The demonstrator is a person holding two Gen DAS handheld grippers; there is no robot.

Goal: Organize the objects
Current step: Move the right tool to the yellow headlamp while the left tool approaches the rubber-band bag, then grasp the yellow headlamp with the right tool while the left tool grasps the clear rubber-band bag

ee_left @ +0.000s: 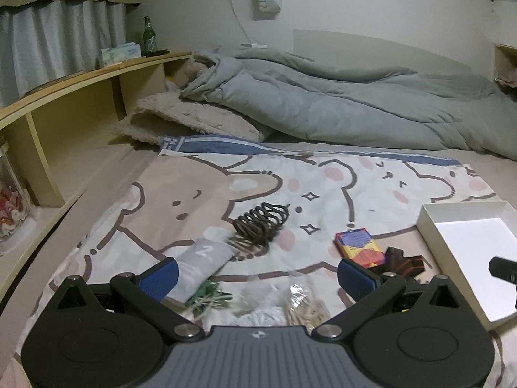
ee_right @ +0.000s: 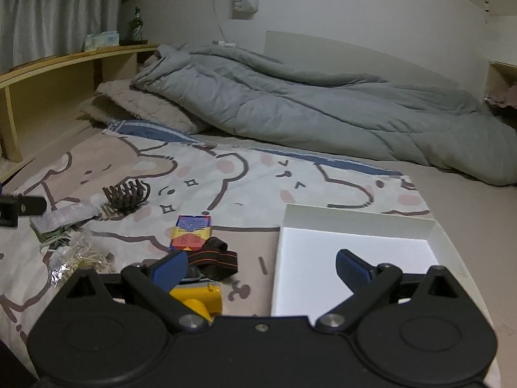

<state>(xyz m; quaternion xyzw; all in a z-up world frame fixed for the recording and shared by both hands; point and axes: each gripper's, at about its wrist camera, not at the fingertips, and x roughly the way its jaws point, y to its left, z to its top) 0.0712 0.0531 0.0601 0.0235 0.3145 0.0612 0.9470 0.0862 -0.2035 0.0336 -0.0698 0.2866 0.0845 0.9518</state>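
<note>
Loose objects lie on a cartoon-bear blanket. In the left wrist view I see a dark hair claw, a grey pouch marked 2, a green item, a clear bag of pale sticks, a colourful card box and a dark striped strap. The white box stands at right. My left gripper is open above the bag and pouch. My right gripper is open, over the edge of the white box, near the strap and a yellow object.
A rumpled grey duvet and a pillow lie at the back of the bed. A wooden shelf runs along the left with a green bottle and tissue pack. The card box and hair claw lie left of the white box.
</note>
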